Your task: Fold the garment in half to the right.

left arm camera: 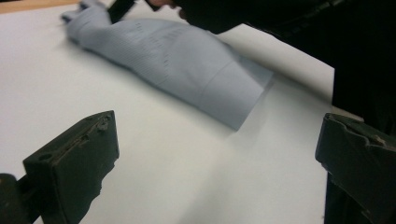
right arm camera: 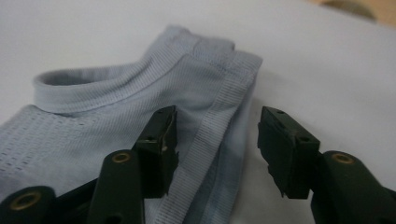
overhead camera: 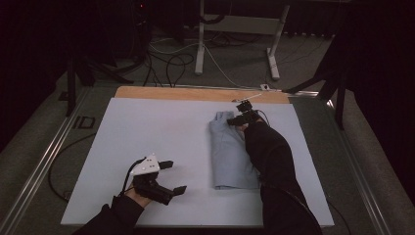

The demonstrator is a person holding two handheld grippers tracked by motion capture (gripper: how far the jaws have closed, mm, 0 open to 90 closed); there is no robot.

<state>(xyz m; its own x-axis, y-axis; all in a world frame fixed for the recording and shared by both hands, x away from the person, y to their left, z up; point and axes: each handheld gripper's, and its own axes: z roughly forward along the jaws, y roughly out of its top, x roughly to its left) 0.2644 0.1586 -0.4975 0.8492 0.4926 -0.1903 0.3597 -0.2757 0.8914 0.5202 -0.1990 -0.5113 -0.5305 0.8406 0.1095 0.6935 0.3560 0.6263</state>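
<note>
One folded light-blue shirt lies on the white board, right of the middle, its collar end toward the far edge. No writing on the shirt or the board can be read. Two grippers are over the board. The left gripper is near the front edge, well apart from the shirt, its jaws spread wide with nothing between them. The right gripper is at the collar end, jaws about half open; one jaw rests on the cloth, the other stands past the shirt's folded edge, which lies between them ungripped. Beyond the board, cables lie on the floor between two white table legs.
</note>
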